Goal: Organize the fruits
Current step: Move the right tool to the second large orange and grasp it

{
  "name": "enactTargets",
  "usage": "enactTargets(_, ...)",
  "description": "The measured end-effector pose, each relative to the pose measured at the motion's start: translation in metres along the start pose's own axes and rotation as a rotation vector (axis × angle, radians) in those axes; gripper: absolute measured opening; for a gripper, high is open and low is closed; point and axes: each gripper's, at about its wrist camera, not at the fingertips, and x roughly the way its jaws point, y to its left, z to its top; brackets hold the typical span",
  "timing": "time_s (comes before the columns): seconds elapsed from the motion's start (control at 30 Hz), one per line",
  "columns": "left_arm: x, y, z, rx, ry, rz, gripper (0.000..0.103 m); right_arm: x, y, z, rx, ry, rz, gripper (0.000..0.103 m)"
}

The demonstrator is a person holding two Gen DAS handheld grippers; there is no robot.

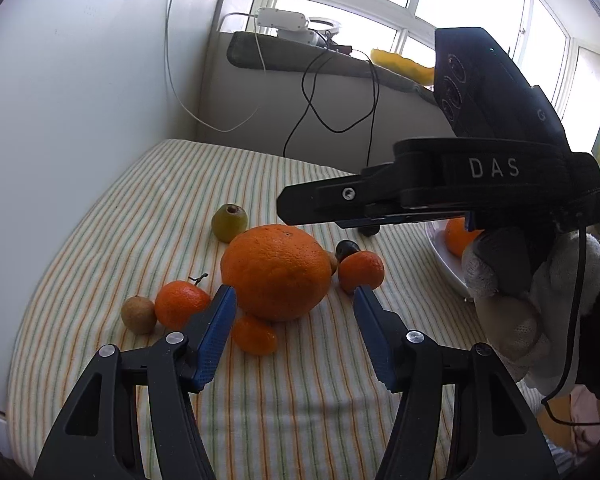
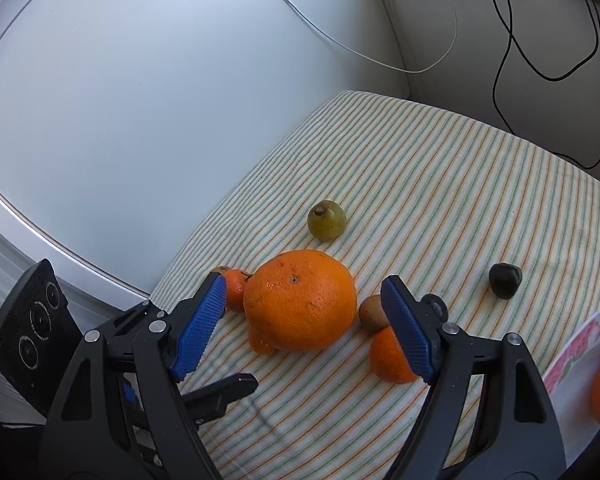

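A large orange lies on the striped cloth amid small mandarins, a brown kiwi, a green fruit and a dark plum. My right gripper stands open, its blue pads on either side of the orange and clear of it. My left gripper is also open just short of the same orange, with a small mandarin low between its fingers. At the right, a white plate holds another orange.
A gloved hand holds the right gripper above the plate. A white appliance wall borders the cloth on the left, and a wall with hanging cables stands behind it. A windowsill carries clutter.
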Motion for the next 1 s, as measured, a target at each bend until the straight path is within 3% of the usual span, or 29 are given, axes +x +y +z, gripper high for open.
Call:
enactTargets(0.4, 0.011, 0.002, 0.004, -0.007, 0.005, 0.019, 0.060, 0.036, -0.002, 0.008, -0.034, 0.093, 0.027, 0.082)
enactTargets(1.0, 0.024, 0.013, -0.002, -0.023, 0.047, 0.060, 0.060, 0.061, -0.011, 0.010, -0.031, 0.135, 0.075, 0.082)
